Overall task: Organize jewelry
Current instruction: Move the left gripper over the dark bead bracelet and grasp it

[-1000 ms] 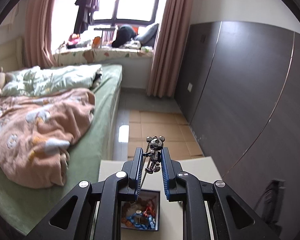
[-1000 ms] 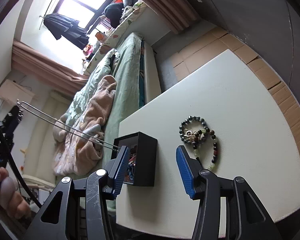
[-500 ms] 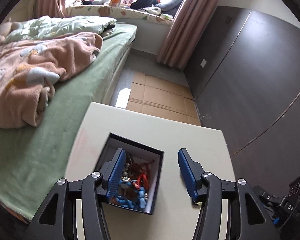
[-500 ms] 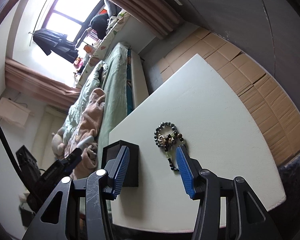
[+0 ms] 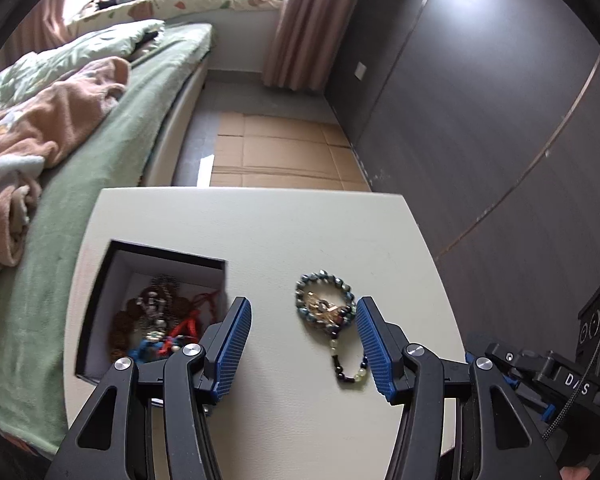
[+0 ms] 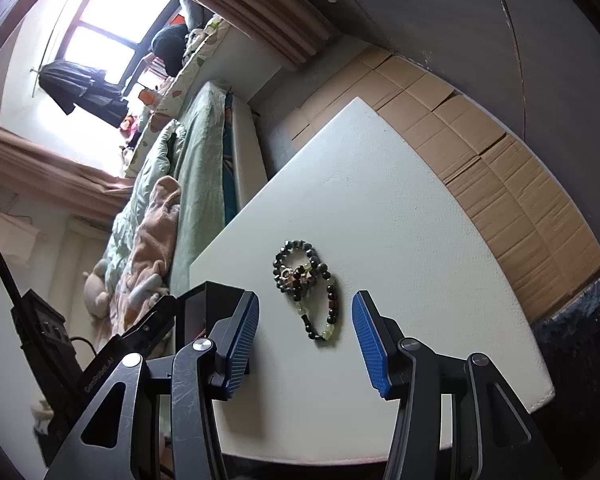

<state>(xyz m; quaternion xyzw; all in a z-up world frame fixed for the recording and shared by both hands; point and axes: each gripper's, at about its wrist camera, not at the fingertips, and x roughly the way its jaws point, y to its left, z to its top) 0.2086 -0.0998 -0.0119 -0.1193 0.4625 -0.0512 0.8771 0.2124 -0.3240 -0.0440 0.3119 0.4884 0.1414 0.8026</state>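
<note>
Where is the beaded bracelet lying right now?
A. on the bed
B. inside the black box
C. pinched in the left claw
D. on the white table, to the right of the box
D: the beaded bracelet lies loose on the white table, apart from the black box, and both claws are open and empty.

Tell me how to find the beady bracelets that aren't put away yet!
Look at the white table beside the green bed. A black box full of jewelry sits on its left part; to the right of that box, on the bare tabletop, lies a little heap of bracelets. It is the only jewelry outside the box: dark beads, pale green beads, something gold in the middle.
</note>
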